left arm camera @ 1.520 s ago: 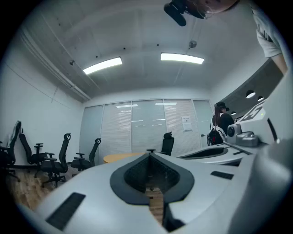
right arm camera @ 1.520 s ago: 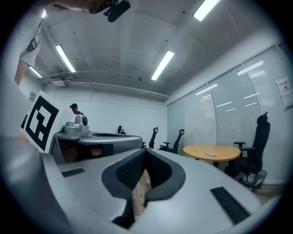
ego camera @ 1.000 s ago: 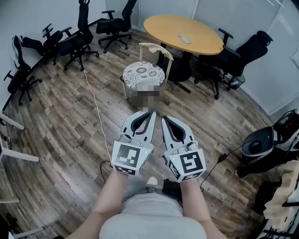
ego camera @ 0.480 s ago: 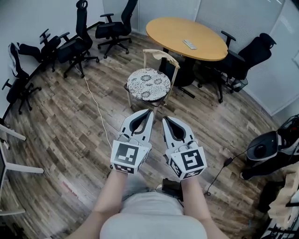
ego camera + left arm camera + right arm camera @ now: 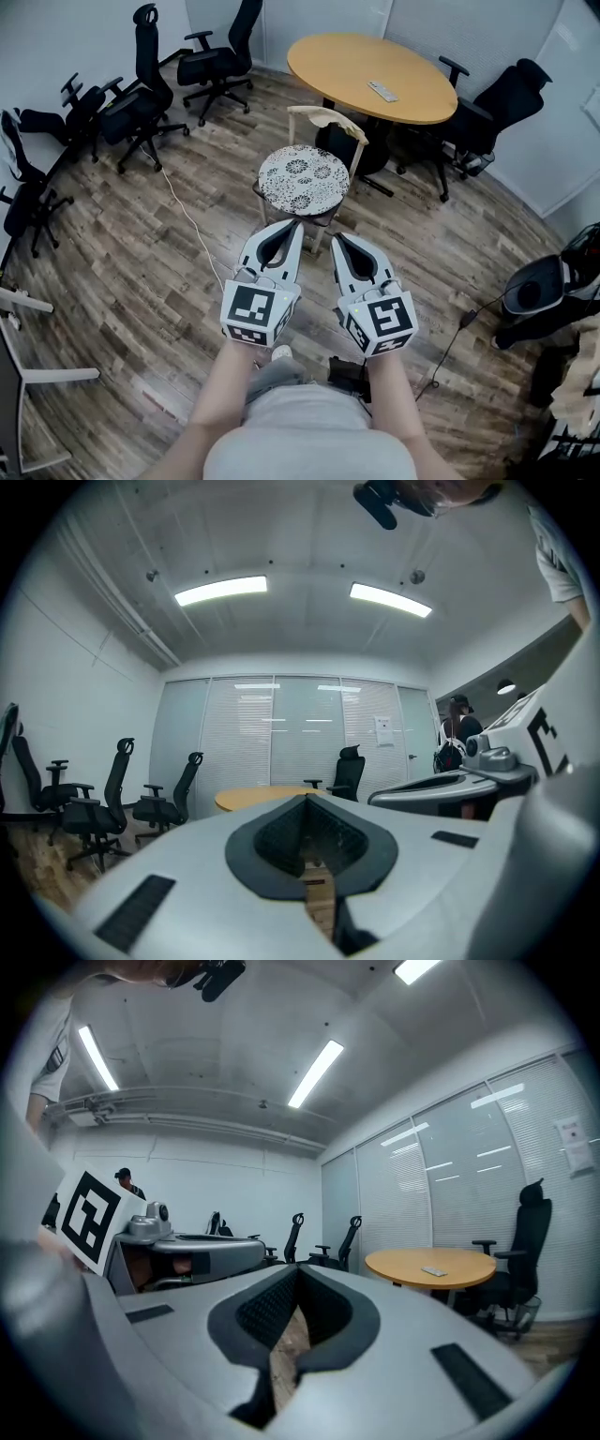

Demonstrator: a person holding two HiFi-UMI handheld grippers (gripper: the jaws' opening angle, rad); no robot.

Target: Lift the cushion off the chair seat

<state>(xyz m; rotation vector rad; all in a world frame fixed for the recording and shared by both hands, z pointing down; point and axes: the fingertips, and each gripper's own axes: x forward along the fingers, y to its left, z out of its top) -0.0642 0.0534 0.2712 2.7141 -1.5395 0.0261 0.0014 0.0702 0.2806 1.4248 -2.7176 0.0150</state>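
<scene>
Both grippers have closed in on the chair since a second ago, and its seat now lies just beyond their tips. The left gripper (image 5: 294, 225) and the right gripper (image 5: 338, 238) are held level side by side, each with its jaws together and nothing between them.

The cushion (image 5: 303, 178) lies flat on the seat of the wooden chair (image 5: 327, 118), centre, near side of the round table (image 5: 370, 64). It looks thin, soft and light, so it would probably sag if pinched at one spot. The overhanging near rim, taken at its left and right sides, seems the best hold.

No brand or words are legible. The marker cubes carry only black-and-white patterns, and the notice (image 5: 382, 729) on the far glass wall is too small to read.
</scene>
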